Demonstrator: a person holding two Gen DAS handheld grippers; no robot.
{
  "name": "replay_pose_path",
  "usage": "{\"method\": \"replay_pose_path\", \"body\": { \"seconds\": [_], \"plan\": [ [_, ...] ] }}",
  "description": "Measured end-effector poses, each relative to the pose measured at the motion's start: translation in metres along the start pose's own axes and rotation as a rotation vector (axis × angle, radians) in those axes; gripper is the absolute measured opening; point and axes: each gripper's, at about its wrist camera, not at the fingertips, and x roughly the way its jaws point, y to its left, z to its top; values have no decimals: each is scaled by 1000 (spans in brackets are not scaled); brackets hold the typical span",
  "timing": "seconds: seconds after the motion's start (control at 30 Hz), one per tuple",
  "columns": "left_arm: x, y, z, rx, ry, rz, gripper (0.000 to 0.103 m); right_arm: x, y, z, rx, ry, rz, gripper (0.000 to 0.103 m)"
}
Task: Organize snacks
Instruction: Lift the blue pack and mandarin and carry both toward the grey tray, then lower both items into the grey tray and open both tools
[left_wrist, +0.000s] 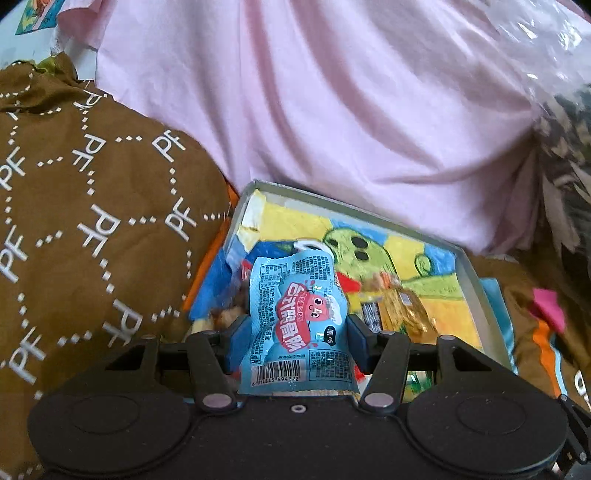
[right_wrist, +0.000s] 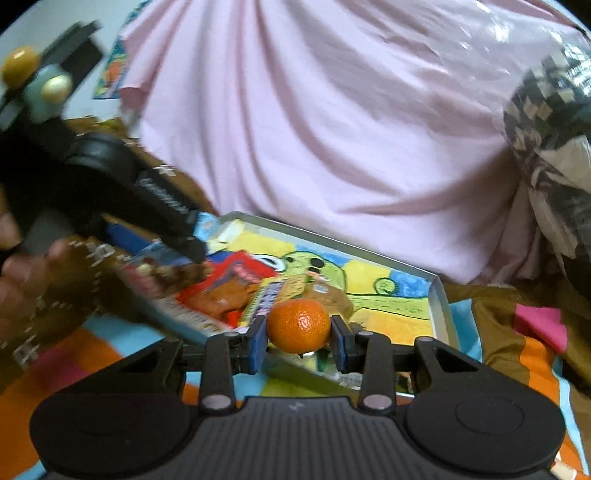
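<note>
L gripper (left_wrist: 297, 332) clamps a light-blue foil snack packet w/ red cartoon logo (left_wrist: 300, 325), barcode end nearest the camera, held over the near-left part of a shallow grey-rimmed tray w/ a yellow/green/blue drawing on its floor (left_wrist: 466, 280). R gripper (right_wrist: 298, 334) grips a round orange mandarin (right_wrist: 298, 324) at the tray's near edge. Behind it, a red snack bag (right_wrist: 236, 284) & other wrappers lie in the tray's left half. Brown "PF"-print fabric (left_wrist: 92, 221) abuts the tray's left edge; pink cloth (left_wrist: 332, 110) beyond the far edge.
</note>
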Motion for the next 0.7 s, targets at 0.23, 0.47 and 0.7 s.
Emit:
{"method": "replay_pose_path", "body": {
  "seconds": [0.23, 0.47, 0.7],
  "plan": [
    [19, 0, -10, 46, -26, 15, 57, 25, -14, -3, 117, 40, -52, 40],
    [30, -3, -18, 100, -31, 46, 58, 39, -8, -3, 138, 72, -52, 40],
    [35, -11, -23, 198, -27, 71, 63, 45, -8, -9, 172, 118, -50, 40]
  ]
}}
